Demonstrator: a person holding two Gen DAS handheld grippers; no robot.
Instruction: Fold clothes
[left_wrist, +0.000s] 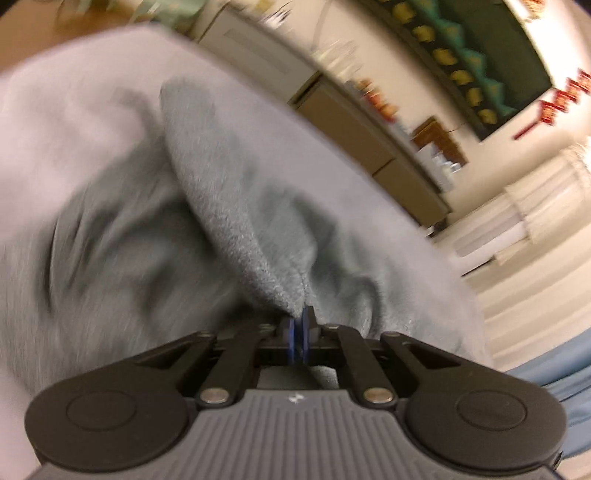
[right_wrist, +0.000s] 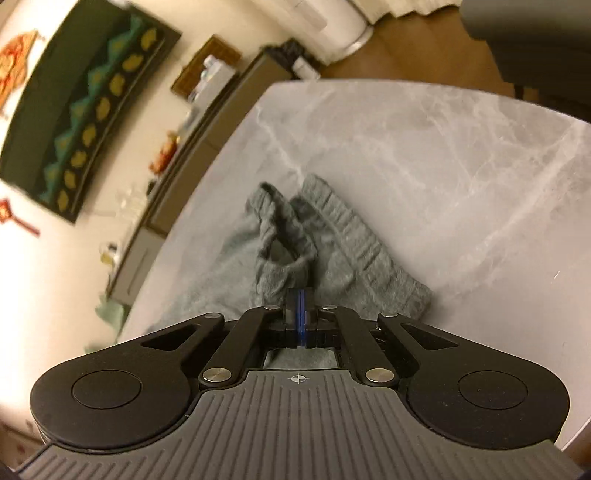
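A grey fleece garment (left_wrist: 207, 206) lies crumpled on the pale marble table (left_wrist: 55, 110), blurred in the left wrist view. My left gripper (left_wrist: 300, 320) is shut on a raised fold of its fabric, which rises in a ridge away from the fingers. In the right wrist view the same grey garment (right_wrist: 332, 240) shows a ribbed elastic waistband (right_wrist: 351, 229) lying on the marble table (right_wrist: 443, 147). My right gripper (right_wrist: 301, 295) is shut on a bunched edge of the garment near the waistband opening.
A long low cabinet (right_wrist: 192, 147) with small items on top runs along the wall beyond the table's far edge. A dark wall hanging (right_wrist: 85, 110) hangs above it. A dark chair back (right_wrist: 535, 44) stands at the table's far right. Light blue cloth (left_wrist: 561, 376) sits at the right edge.
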